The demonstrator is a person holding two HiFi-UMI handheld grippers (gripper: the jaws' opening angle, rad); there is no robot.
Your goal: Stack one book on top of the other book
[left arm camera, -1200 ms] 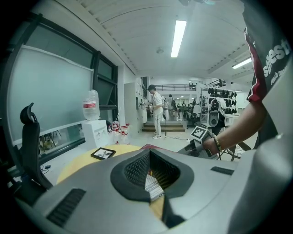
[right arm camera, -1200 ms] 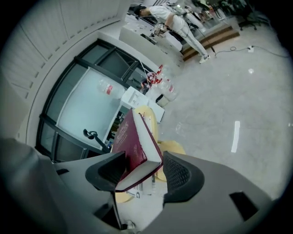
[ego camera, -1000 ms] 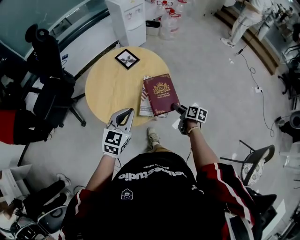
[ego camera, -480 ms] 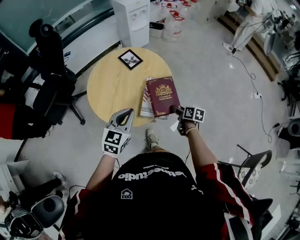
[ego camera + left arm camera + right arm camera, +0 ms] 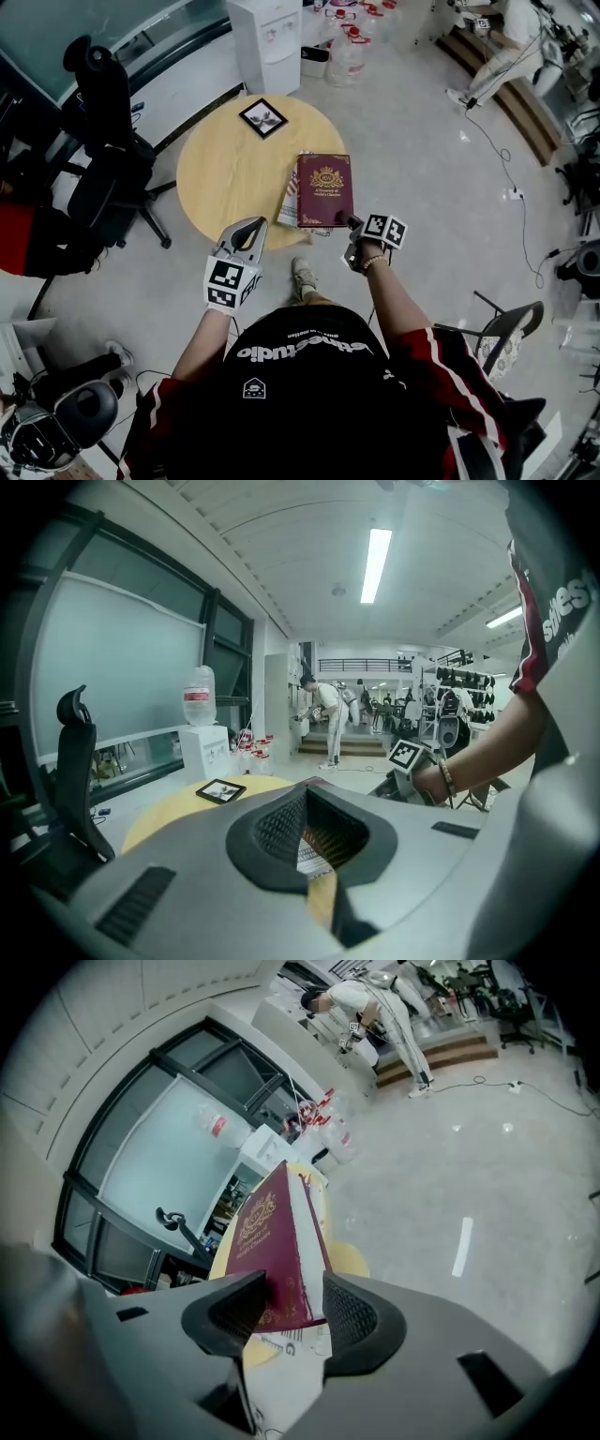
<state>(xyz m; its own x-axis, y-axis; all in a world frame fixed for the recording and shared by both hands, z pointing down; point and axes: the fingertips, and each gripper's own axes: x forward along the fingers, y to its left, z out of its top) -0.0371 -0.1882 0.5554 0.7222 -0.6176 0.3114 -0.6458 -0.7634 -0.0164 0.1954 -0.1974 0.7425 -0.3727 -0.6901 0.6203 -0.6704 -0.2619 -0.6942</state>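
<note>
A maroon hardback book (image 5: 325, 187) lies on a white striped book (image 5: 289, 202) at the right side of the round wooden table (image 5: 225, 169). My right gripper (image 5: 349, 222) is at the maroon book's near right corner. In the right gripper view that book (image 5: 272, 1241) stands between the jaws, which have just been closing, and both pads now sit against it. The white book (image 5: 281, 1344) shows underneath. My left gripper (image 5: 251, 225) hovers shut and empty at the table's near edge, and in its own view (image 5: 314, 855) it faces the books.
A framed picture (image 5: 262, 117) lies at the table's far side. A black office chair (image 5: 103, 122) stands to the left, with a white water dispenser (image 5: 265, 42) and water bottles (image 5: 347, 56) beyond the table. A person (image 5: 506, 37) stands at the far right.
The maroon book has swung from a slant to lie straighter over the white book, with the right gripper at its corner. The left gripper has stayed put.
</note>
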